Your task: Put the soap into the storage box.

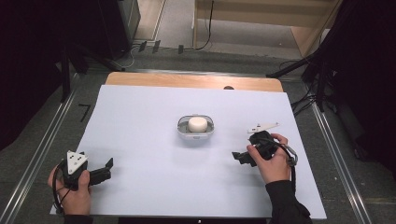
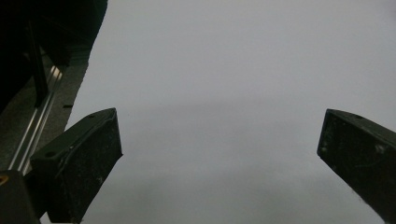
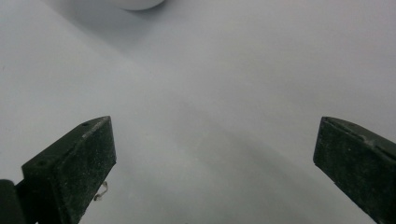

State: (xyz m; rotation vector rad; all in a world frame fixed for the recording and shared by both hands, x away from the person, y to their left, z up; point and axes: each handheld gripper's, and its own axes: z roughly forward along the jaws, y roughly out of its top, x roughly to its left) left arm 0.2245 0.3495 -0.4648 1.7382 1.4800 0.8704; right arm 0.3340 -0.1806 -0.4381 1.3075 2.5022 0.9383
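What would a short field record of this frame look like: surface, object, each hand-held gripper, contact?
surface: white sheet covering the wooden table
object: clear oval dish holding a white round puck, mid-sheet
left hand-held gripper: jaws open, near left front corner, holding nothing
right hand-held gripper: jaws open, right of the dish, holding nothing
contact: neither touches the dish

Probably lab: black curtains (image 1: 28, 70), floor rails (image 1: 42, 140), white-covered table (image 1: 140, 140).

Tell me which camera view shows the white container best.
The high view: the white container sits whole at the middle of the table, a round white lump inside. The right gripper view catches just its rim at the top edge.
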